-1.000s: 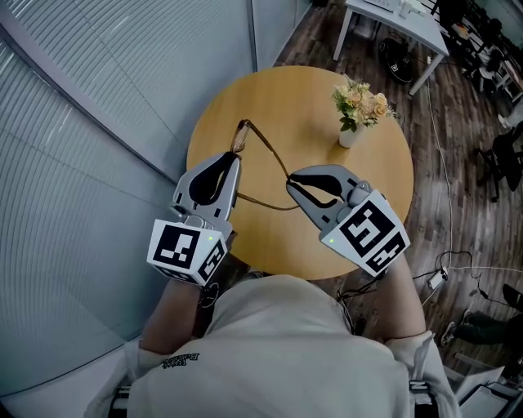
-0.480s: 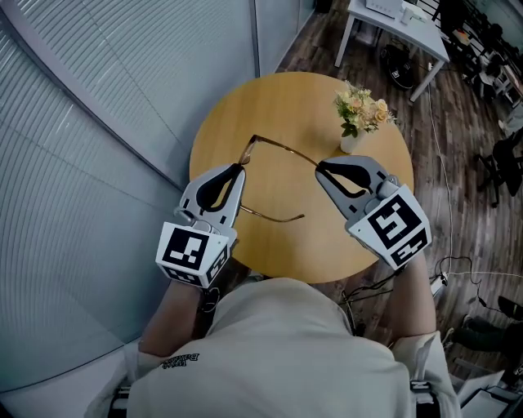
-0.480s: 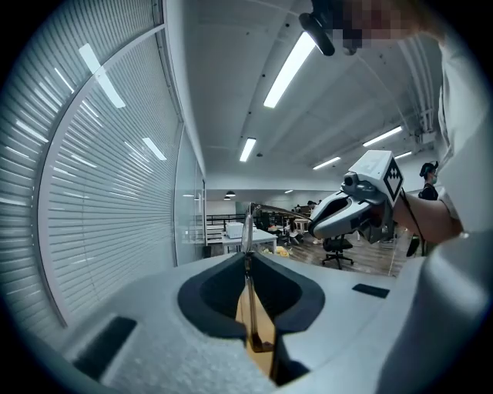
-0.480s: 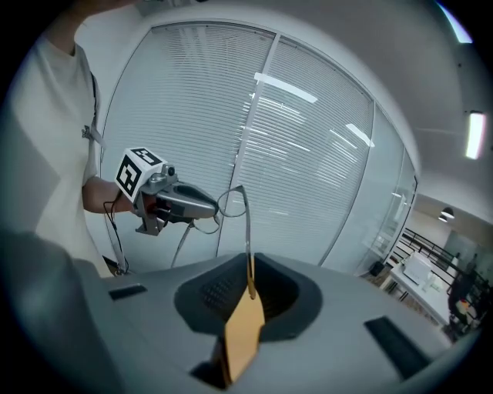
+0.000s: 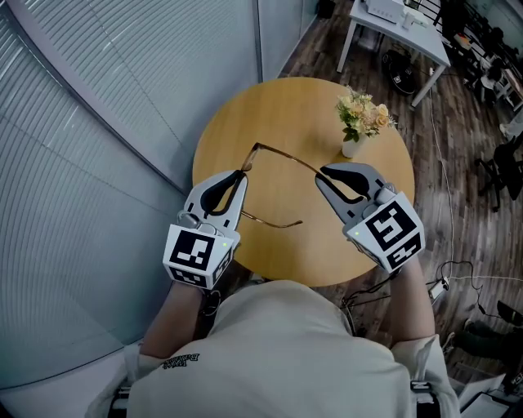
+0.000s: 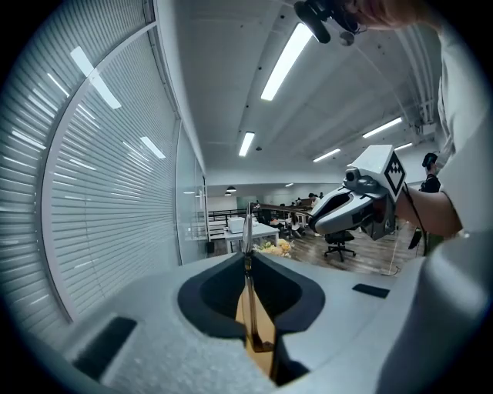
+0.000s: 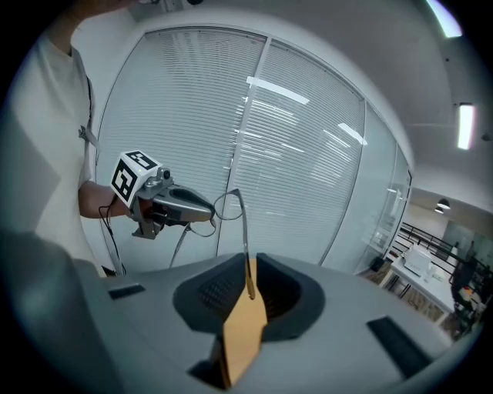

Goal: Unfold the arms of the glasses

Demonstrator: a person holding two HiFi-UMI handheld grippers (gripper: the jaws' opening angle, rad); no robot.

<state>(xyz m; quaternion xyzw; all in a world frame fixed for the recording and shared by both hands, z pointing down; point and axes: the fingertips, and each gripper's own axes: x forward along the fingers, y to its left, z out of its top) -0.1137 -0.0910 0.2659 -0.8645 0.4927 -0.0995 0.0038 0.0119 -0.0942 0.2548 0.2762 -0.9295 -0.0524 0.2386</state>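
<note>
Thin gold wire glasses (image 5: 286, 155) hang above the round wooden table (image 5: 278, 98), held between both grippers. My left gripper (image 5: 243, 174) is shut on the front frame near its hinge, and the metal rim (image 6: 246, 269) runs upright between its jaws. My right gripper (image 5: 320, 171) is shut on the end of one arm (image 7: 248, 281), which stretches out straight from the frame. The other arm (image 5: 274, 222) trails below the left gripper toward the table's middle, and its end curves free. In the right gripper view the lens loop (image 7: 225, 202) shows at the left gripper's tip.
A small white vase of flowers (image 5: 362, 114) stands on the table just behind the right gripper. Glass walls with blinds (image 5: 106, 106) run along the left. A white desk (image 5: 392, 20) and floor cables (image 5: 445, 273) lie to the right.
My right gripper has swung from the table's middle out to the right, toward the vase, drawing the glasses arm away from the frame. The left gripper stayed nearly in place.
</note>
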